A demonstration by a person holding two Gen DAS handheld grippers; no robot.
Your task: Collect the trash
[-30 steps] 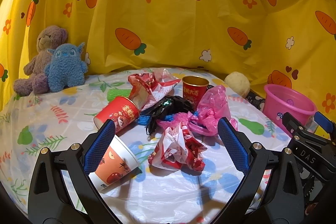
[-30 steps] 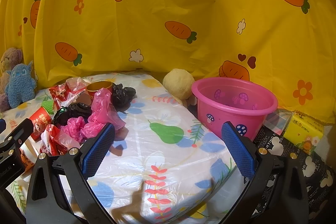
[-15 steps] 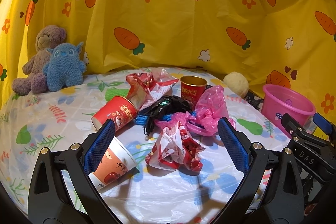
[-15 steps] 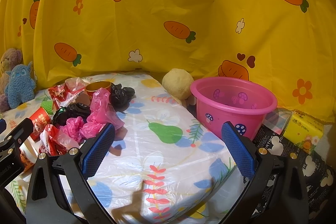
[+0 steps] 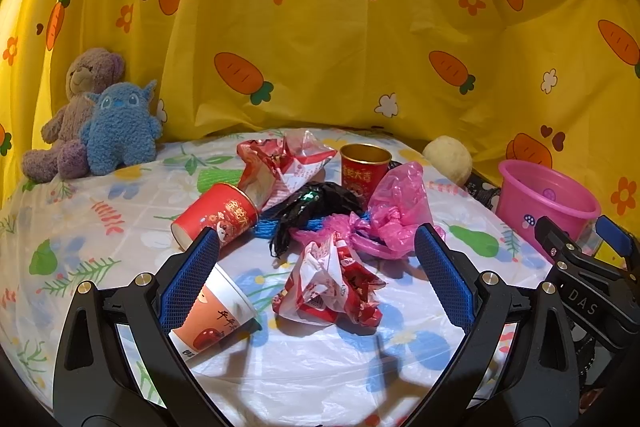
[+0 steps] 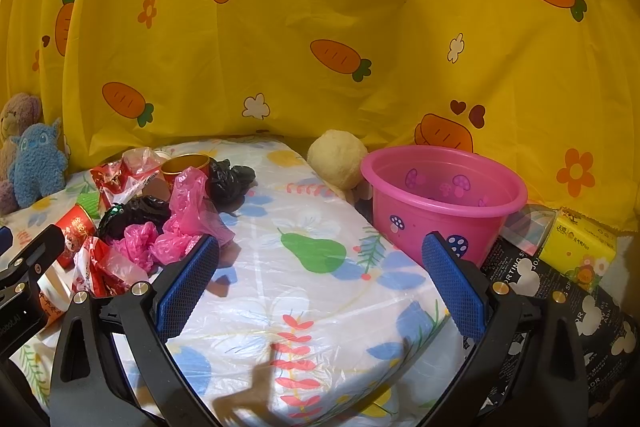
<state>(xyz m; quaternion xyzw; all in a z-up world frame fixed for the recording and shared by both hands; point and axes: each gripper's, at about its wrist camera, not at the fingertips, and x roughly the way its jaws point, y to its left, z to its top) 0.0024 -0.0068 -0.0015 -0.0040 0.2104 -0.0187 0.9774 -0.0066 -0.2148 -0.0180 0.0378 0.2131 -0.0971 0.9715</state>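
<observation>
Centrally on the plastic-covered table (image 5: pixel 320 379): a heap of trash, nearest piece a crumpled red-and-white wrapper (image 5: pixel 330 285), lying between the wide-spread blue pads of the left gripper (image 5: pixel 316 279) but not touched by either. Jaws fully apart, nothing held. Just left of the wrapper, partly hidden behind the left pad, a paper cup with an apple print (image 5: pixel 212 319), tipped on its side with the mouth toward the camera. Behind that, a red paper cup (image 5: pixel 218 217), also on its side. Further back, a black plastic bag (image 5: pixel 312 207) over something blue, a bunched pink plastic bag (image 5: pixel 394 211) to its right, an upright red cup with a gold rim (image 5: pixel 365 167), and a second, larger red-and-white wrapper (image 5: pixel 286 163) (half opened out). Same pile at left in the right wrist view, with another black bag (image 6: pixel 230 179) behind the pink one. Right gripper (image 6: pixel 320 287) equally wide open and empty, hovering over bare tablecloth with a green pear print (image 6: pixel 314 249), well apart from the heap. Beyond the table's right edge, a pink basin with mushroom prints (image 6: pixel 442 205), empty as far as visible; a pale yellow plush ball (image 6: pixel 337 159) touching its left side; a yellow tissue pack (image 6: pixel 582 247) to its right. Far left, a purple teddy bear (image 5: pixel 76 111) and blue plush (image 5: pixel 120 127) against the yellow carrot-print curtain (image 5: pixel 320 27).
</observation>
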